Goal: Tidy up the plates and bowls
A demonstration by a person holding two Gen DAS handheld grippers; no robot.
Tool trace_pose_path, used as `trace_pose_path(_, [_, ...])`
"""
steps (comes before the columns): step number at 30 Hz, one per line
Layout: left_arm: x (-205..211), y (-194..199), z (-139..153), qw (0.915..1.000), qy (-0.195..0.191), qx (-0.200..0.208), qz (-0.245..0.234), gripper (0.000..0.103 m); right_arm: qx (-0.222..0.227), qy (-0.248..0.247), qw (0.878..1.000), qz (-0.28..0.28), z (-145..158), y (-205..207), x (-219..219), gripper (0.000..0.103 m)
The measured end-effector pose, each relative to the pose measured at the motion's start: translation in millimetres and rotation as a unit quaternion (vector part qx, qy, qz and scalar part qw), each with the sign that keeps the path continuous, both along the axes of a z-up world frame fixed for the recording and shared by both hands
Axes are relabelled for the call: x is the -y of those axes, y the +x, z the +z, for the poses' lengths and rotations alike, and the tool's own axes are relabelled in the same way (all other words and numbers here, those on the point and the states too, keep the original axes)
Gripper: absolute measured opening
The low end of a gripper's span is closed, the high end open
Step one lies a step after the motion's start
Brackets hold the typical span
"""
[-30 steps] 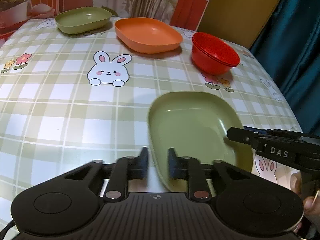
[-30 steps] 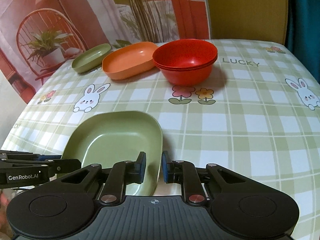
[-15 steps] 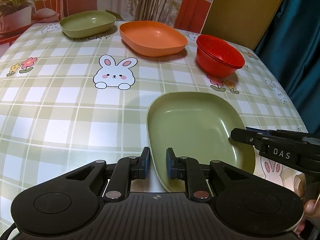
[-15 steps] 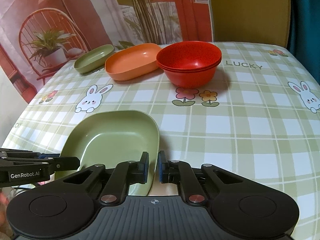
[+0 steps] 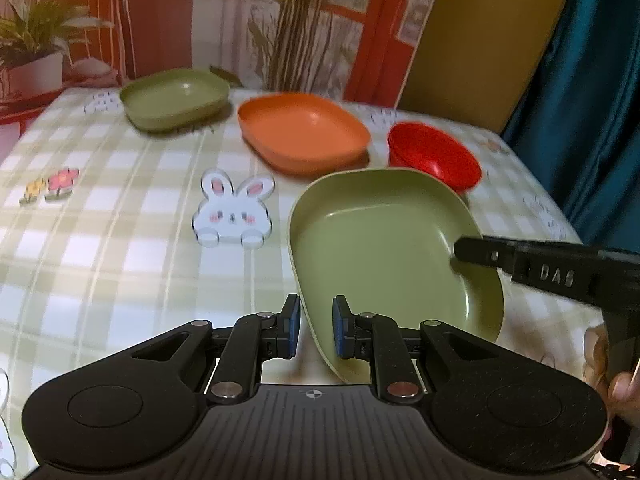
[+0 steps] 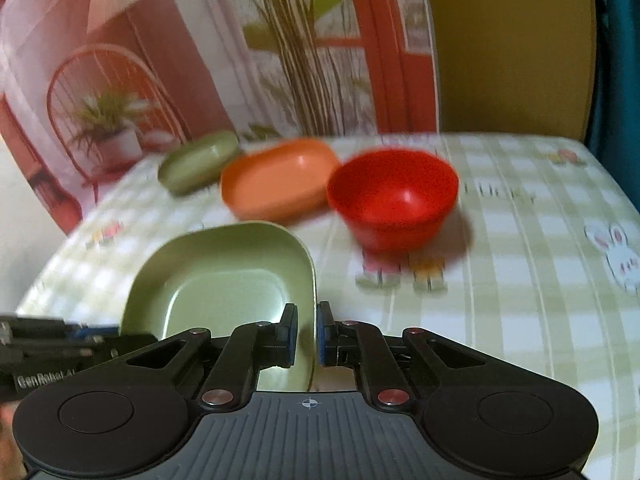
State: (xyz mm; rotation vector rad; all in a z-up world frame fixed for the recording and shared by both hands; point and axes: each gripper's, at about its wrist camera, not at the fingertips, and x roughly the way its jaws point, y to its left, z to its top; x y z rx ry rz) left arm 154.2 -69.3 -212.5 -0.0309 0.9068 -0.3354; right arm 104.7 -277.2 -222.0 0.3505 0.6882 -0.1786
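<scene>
A green plate (image 5: 384, 248) is held between my two grippers, lifted off the table and tilted. My left gripper (image 5: 316, 332) is shut on its near left rim. My right gripper (image 6: 306, 338) is shut on its right rim; the plate also shows in the right wrist view (image 6: 224, 280). A second green plate (image 5: 174, 98) stands at the far left of the table, an orange plate (image 5: 302, 136) beside it, and stacked red bowls (image 5: 434, 156) to its right. The right gripper's body (image 5: 560, 276) shows at the right of the left wrist view.
The table has a green checked cloth (image 5: 120, 240) with rabbit and flower prints. A potted plant (image 5: 32, 56) stands beyond the far left edge. A teal curtain (image 5: 592, 100) hangs at the right. A yellow panel (image 6: 508, 48) stands behind the table.
Both grippers have closed on the green plate's rims and raised it off the table, tilting it. The views have risen and moved toward the far dishes.
</scene>
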Motion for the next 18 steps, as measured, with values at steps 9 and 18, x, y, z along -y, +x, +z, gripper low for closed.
trace_pose_path(9, [-2.4,46.1,45.3,0.999,-0.005,0.04,0.017,0.018,0.032,-0.044,0.998,0.025,49.5,56.8,16.5,0.009])
trace_pose_path(18, [-5.1,99.6,60.6,0.9977,-0.03,0.049,0.035,0.018,0.032,-0.086,0.994,0.054,71.1,120.7,37.3,0.009])
